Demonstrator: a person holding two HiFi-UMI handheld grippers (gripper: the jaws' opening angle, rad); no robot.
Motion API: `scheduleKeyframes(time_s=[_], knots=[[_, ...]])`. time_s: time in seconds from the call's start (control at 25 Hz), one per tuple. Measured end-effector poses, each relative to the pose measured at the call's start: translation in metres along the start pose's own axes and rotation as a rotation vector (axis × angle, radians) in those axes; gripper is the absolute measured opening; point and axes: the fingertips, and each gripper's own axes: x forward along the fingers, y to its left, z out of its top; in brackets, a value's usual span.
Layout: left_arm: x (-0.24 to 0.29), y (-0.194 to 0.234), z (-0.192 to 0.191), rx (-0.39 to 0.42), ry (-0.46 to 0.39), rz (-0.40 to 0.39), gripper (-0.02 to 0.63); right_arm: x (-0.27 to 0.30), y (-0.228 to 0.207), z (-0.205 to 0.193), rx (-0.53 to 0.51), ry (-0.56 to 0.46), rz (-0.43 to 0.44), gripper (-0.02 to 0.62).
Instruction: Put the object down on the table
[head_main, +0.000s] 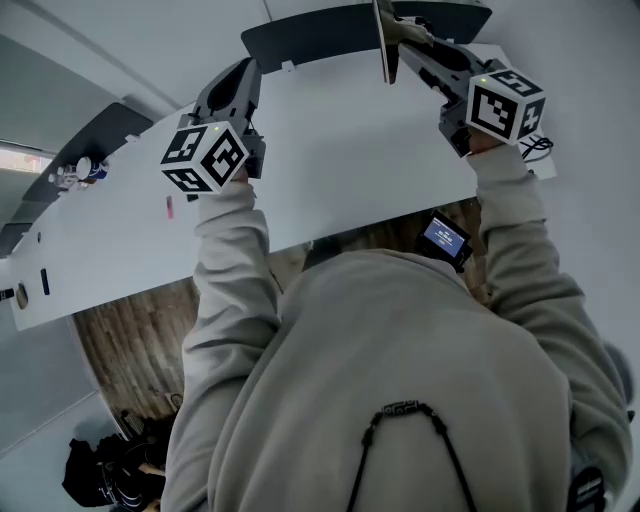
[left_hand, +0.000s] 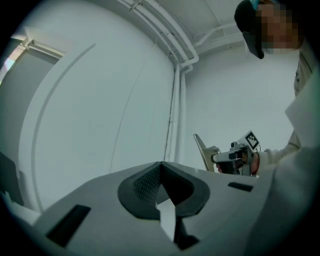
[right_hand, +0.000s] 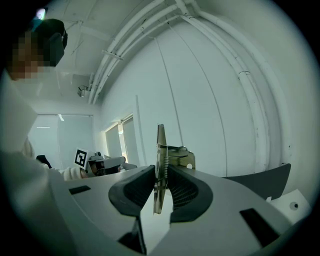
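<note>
A thin flat board with a sprung metal clip (right_hand: 160, 145) stands on edge between the pads of my right gripper (right_hand: 160, 172), which is shut on it. In the head view the board (head_main: 383, 45) shows edge-on above the far side of the white table (head_main: 340, 150), held by the right gripper (head_main: 400, 40). My left gripper (head_main: 243, 68) hovers over the table to the left, level. Its jaws meet at the tips with nothing between them (left_hand: 161, 164). The left gripper view shows the board (left_hand: 202, 150) off to the right.
A dark curved chair back (head_main: 320, 35) stands beyond the table's far edge. Small bottles (head_main: 75, 172) sit at the table's left end, a cable (head_main: 535, 148) at its right. A black bag (head_main: 110, 470) lies on the wooden floor (head_main: 130, 340).
</note>
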Motion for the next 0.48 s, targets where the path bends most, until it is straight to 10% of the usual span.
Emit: scheduleKeyframes(time_s=[0.24,0.48], knots=[[0.049,0.186,0.034,-0.03,0.026,0.02,0.003,0.202,-0.022,0.05,0.003,0.067,0.017,0.1],[0.061,0.185,0.018,0.017,0.055,-0.021,0.003,0.208,-0.029,0.043,-0.007,0.084,0.018,0.1]])
